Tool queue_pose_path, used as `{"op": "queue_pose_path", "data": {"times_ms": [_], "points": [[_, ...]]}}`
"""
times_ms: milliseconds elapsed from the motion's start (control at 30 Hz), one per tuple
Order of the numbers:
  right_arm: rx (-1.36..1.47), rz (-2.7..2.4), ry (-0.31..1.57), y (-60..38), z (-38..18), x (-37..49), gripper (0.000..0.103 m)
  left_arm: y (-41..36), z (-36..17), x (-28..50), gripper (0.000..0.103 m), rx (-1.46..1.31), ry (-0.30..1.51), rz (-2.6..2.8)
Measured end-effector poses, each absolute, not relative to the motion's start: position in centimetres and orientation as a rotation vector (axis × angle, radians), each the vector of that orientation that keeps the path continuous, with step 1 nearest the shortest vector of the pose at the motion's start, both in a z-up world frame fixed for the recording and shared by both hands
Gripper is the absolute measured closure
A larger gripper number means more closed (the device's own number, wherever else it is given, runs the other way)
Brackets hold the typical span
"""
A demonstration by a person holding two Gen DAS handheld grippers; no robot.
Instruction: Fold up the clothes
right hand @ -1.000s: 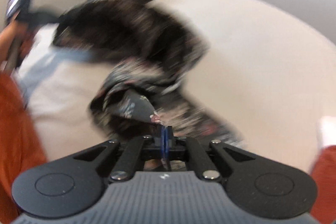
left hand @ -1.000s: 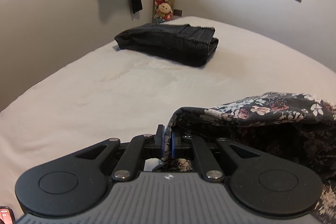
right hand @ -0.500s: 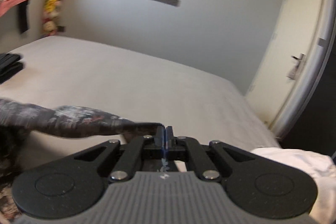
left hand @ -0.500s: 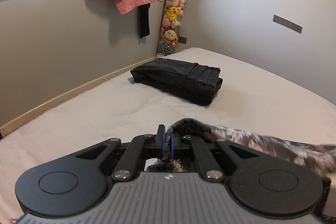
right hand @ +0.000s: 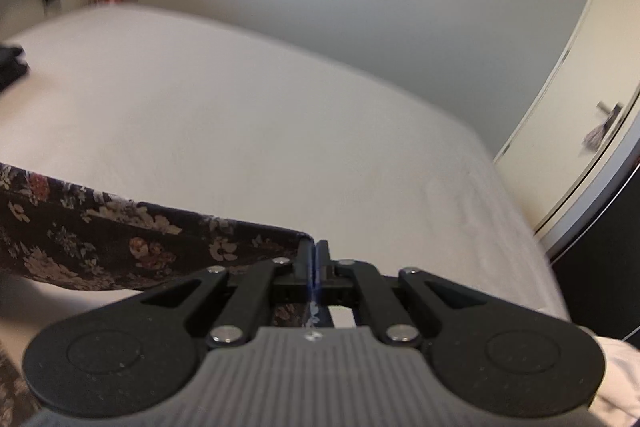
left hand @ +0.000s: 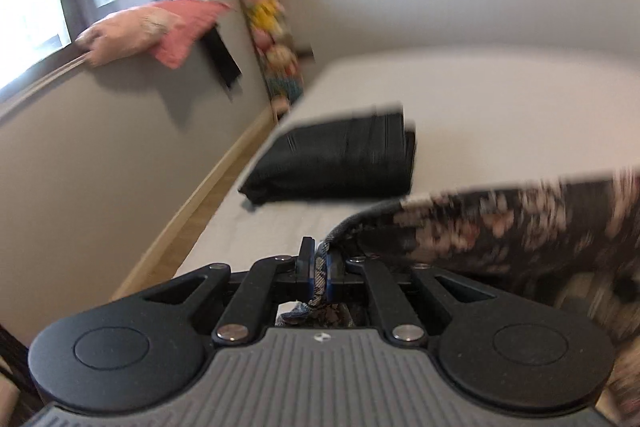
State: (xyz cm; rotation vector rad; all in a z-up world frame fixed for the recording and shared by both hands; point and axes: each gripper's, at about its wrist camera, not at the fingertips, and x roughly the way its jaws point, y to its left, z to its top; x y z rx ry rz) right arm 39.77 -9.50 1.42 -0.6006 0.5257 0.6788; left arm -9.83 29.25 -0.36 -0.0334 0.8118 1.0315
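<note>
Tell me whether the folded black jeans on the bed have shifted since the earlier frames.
Cannot tell. The folded black jeans look larger and tilted in the left wrist view, but so does the plush toy column behind them; the camera moved.

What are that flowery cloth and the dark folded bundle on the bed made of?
The flowery cloth looks like thin, soft woven fabric with a matte printed pattern; it hangs limp between the two grippers. The dark folded bundle seems a thicker, stiffer cloth, perhaps denim: it holds a blocky shape, though blur hides its weave.
</note>
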Motion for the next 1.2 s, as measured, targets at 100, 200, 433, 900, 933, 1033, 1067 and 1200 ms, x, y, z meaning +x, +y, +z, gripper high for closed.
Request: {"op": "queue_pose_path", "data": {"times_ms": [100, 200, 433, 900, 933, 1033, 1067, 1200], "points": [[-0.626, 0.677, 0.593, -5.4, -2.2, 42.4, 0.102, 32.3, -3.6, -5.9, 0.097, 0.073, 0.914, 1.020], [-0.674, 0.668, 0.594, -1.9, -4.5, 44.4, 0.102, 35.4, -6.2, -3.0, 0.096, 0.088, 0.959, 1.009], [-0.658, 0.633, 0.599, 4.5, -6.5, 47.6, 0.097, 39.8, -8.1, -1.6, 0.091, -0.077, 0.890, 1.019], [-0.485, 0.777, 0.475, 3.1, -1.6, 40.8, 0.046, 38.6, -3.3, -5.5, 0.015, -0.407, 0.812, 0.763], [-0.469, 0.804, 0.475, 2.7, -1.2, 39.8, 0.046, 38.1, -2.7, -5.6, 0.015, -0.407, 0.790, 0.758], [-0.446, 0.899, 0.517, 1.4, -1.0, 36.1, 0.046, 35.6, -1.5, -6.0, 0.015, -0.361, 0.767, 0.712], [-0.442, 0.926, 0.538, 1.0, -1.3, 34.6, 0.046, 34.4, -1.3, -6.2, 0.015, -0.343, 0.768, 0.683], [-0.426, 1.007, 0.674, -1.9, -3.7, 28.2, 0.046, 29.2, -1.8, -6.8, 0.015, -0.279, 0.793, 0.585]]}}
